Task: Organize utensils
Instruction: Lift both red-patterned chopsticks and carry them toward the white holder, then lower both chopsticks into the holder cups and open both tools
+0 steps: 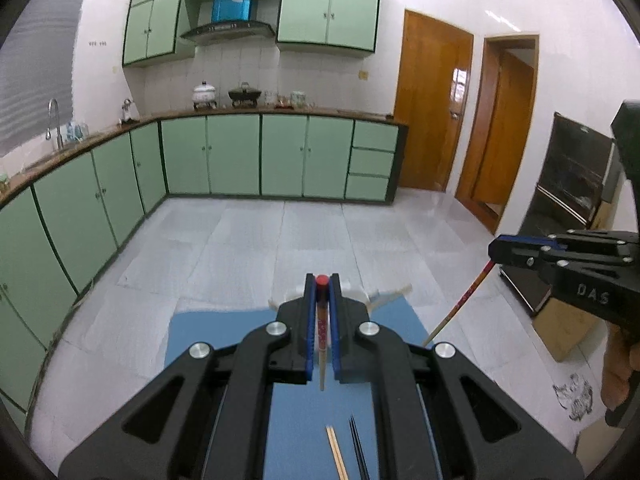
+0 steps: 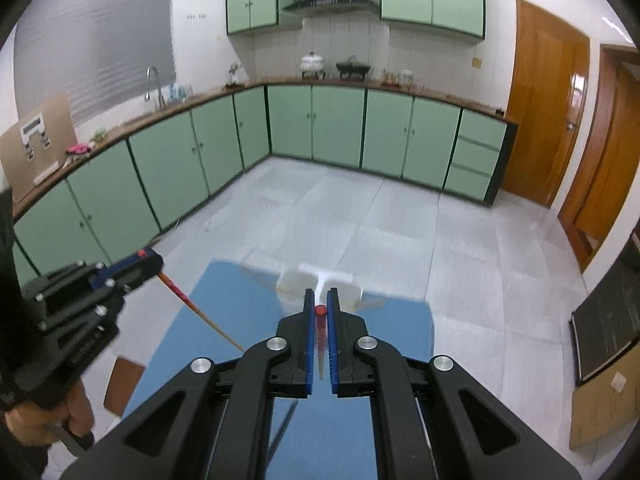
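Both claws I steer are clamped shut: left gripper [image 1: 322,312] and right gripper [image 2: 320,322] each pinch one red-tipped chopstick [image 1: 321,332] above the blue mat [image 1: 208,332] (white holder [image 2: 300,282] ahead). Thin sticks could pivot and slip.

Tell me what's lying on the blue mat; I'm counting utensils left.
On the blue mat: wooden chopsticks, black chopsticks, a white holder. The gripper covers the rest.

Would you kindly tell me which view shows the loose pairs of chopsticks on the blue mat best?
Left wrist view: a pale wooden pair and a black pair lie clear on the blue mat. Right wrist view shows only a blurred dark streak.
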